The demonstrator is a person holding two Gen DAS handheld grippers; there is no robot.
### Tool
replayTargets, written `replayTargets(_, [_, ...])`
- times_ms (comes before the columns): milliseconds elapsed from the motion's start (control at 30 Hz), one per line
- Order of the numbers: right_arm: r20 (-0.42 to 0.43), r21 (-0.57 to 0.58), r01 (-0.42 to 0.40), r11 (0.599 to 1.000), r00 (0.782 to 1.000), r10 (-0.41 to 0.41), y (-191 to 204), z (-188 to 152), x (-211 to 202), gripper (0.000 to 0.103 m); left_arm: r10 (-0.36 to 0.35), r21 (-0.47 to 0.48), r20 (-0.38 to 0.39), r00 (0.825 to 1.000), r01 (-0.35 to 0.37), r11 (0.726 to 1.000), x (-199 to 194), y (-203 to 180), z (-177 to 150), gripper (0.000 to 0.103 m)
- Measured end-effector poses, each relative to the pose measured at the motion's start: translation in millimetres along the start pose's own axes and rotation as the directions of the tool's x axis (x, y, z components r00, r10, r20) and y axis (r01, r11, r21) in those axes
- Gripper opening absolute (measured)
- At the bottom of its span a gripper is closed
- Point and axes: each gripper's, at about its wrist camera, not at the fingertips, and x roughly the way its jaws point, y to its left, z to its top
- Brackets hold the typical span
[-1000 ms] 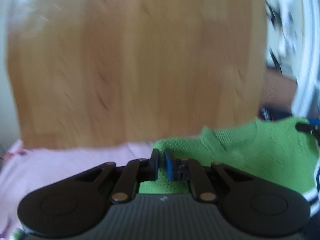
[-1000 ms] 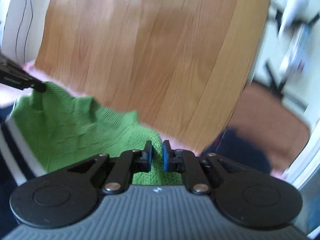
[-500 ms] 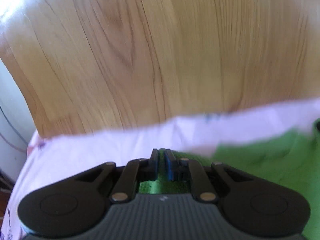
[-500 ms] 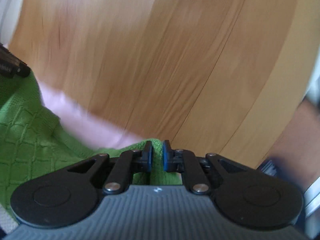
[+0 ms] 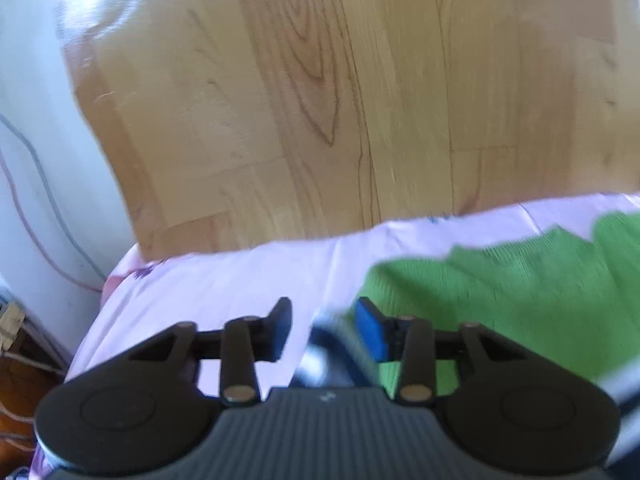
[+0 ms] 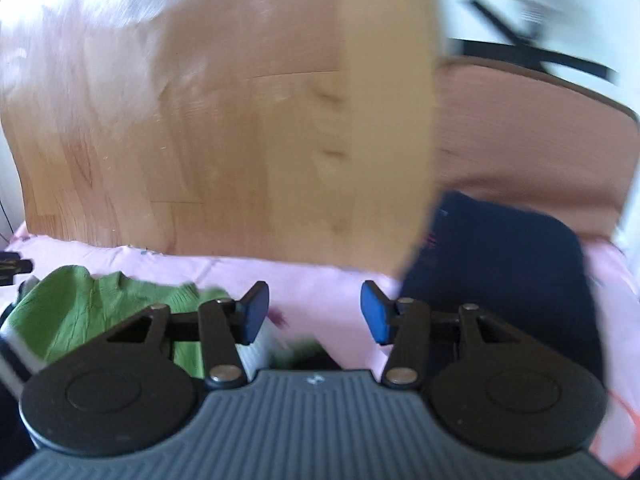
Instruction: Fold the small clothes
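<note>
Left wrist view: left gripper (image 5: 322, 328) is opening, a blurred striped hem between its jaws, green sweater (image 5: 500, 280) slumped on the pink sheet (image 5: 224, 284). Right gripper (image 6: 312, 310) is opening too, pads clear. Soft, light knit; it looks best pinched at hem corners.

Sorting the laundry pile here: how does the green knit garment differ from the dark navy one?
The green knit garment is bright, ribbed and rumpled, lying at the left; the dark navy garment is plain, smoother and lies at the right. The green one has a white striped edge; no trim shows on the navy. Both rest on the pink sheet.
</note>
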Motion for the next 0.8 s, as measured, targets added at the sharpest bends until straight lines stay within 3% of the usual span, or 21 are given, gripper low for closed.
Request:
replayTargets(167, [-0.041, 0.069, -0.005, 0.998, 0.999, 0.008, -23.1, -50.2, -40.5, 0.054, -0.117, -0.115, -0.021, 0.993, 0.114, 0.987, -42.9, 25.4, -39.5, 0.042])
replayTargets(300, [-0.102, 0.173, 0.002, 0.985, 0.995, 0.016, -32.0, -73.9, -29.9, 0.054, -0.186, -0.190, 0.014, 0.982, 0.185, 0.964, -66.3, 20.0, -61.3, 0.042])
replayTargets(400, [-0.132, 0.324, -0.011, 0.946, 0.990, 0.057, -40.7, -82.7, -5.8, 0.052, -0.254, -0.205, 0.031, 0.967, 0.254, 0.945, -68.3, 0.4, -68.0, 0.042])
replayTargets(433, [-0.102, 0.351, -0.015, 0.936, 0.993, 0.054, -38.6, -83.8, -2.9, 0.043, -0.266, -0.202, 0.033, 0.963, 0.267, 0.942, -67.2, -7.5, -69.1, 0.042])
replayTargets(467, [-0.112, 0.350, -0.029, 0.936, 0.991, 0.073, -32.9, -81.7, 3.1, 0.007, -0.278, -0.201, 0.031, 0.960, 0.278, 0.939, -65.5, -15.8, -69.6, 0.042])
replayTargets(500, [-0.123, 0.350, -0.019, 0.937, 0.990, 0.066, -23.8, -77.6, 7.2, 0.009, -0.293, -0.203, 0.028, 0.956, 0.293, 0.934, -61.9, -23.5, -69.5, 0.042])
replayTargets(600, [0.000, 0.268, -0.041, 0.962, 0.999, 0.042, 9.3, -47.9, -8.9, 0.009, -0.301, -0.217, 0.037, 0.953, 0.302, 0.928, -56.4, -47.2, -72.8, 0.041])
replayTargets(700, [0.129, 0.140, -0.140, 0.980, 0.984, 0.122, 59.9, -6.4, -24.0, 0.009, -0.291, -0.235, 0.046, 0.956, 0.293, 0.927, -44.0, -59.2, -76.3, 0.041])
replayTargets(767, [0.130, 0.039, -0.213, 0.976, 0.970, 0.206, 98.8, 5.3, -21.4, 0.011, -0.255, -0.222, 0.065, 0.965, 0.263, 0.939, -35.9, -63.2, -84.4, 0.041])
replayTargets(800, [0.074, -0.016, -0.284, 0.959, 0.956, 0.285, 121.3, 5.4, -12.8, 0.014, -0.231, -0.211, 0.048, 0.972, 0.235, 0.949, -31.3, -64.8, -87.6, 0.039])
